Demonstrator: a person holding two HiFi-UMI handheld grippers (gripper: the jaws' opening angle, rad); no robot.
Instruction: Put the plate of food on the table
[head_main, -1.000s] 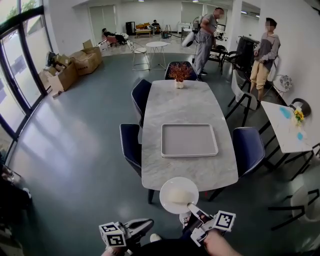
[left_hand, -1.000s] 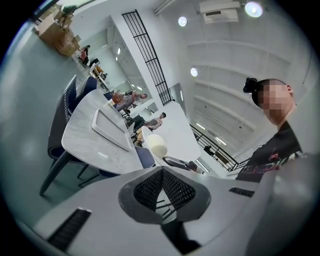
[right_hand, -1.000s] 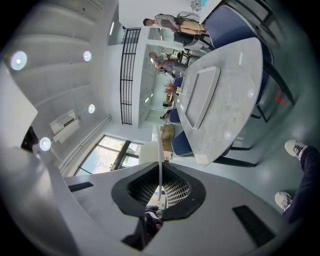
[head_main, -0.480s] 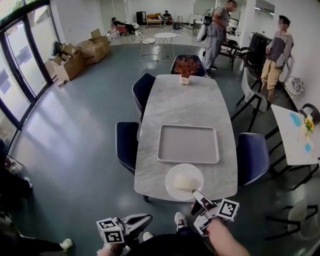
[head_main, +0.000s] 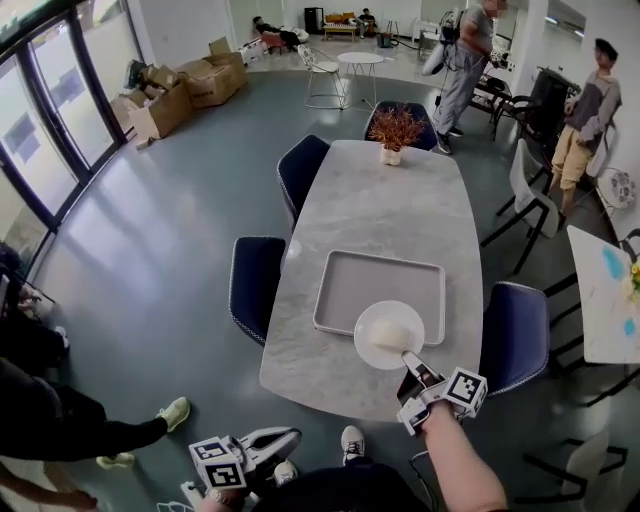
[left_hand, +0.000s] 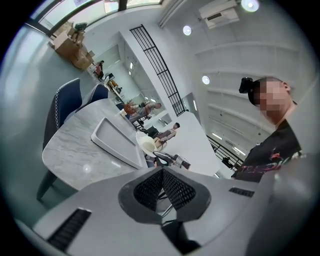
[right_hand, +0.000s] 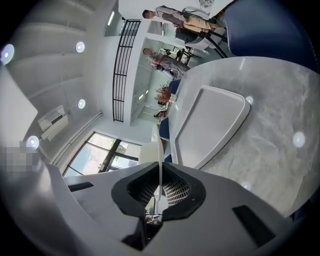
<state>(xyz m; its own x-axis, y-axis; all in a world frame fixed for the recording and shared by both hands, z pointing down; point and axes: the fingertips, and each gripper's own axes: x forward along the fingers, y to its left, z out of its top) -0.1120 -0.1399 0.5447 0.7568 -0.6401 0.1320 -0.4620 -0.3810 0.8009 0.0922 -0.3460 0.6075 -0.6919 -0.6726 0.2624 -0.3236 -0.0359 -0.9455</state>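
A white plate (head_main: 389, 334) with a pale lump of food on it hangs over the near right corner of a grey tray (head_main: 352, 291) on the long marble table (head_main: 390, 210). My right gripper (head_main: 409, 361) is shut on the plate's near rim. In the right gripper view the plate (right_hand: 159, 150) shows edge-on, pinched between the jaws. My left gripper (head_main: 285, 440) is low at the bottom of the head view, off the table's near end, shut with nothing in it. The left gripper view shows the plate (left_hand: 147, 146) far off, past the tray (left_hand: 113, 141).
A potted plant (head_main: 396, 130) stands at the table's far end. Dark blue chairs (head_main: 256, 288) flank both long sides. Two people (head_main: 466, 50) stand at the far right. Cardboard boxes (head_main: 180, 92) sit by the windows. A person's sleeve and shoe (head_main: 172, 411) reach in at the lower left.
The plate has travelled forward with my right gripper, from off the table's near end to above the tray's near corner. The table now looks closer. The left gripper stayed low.
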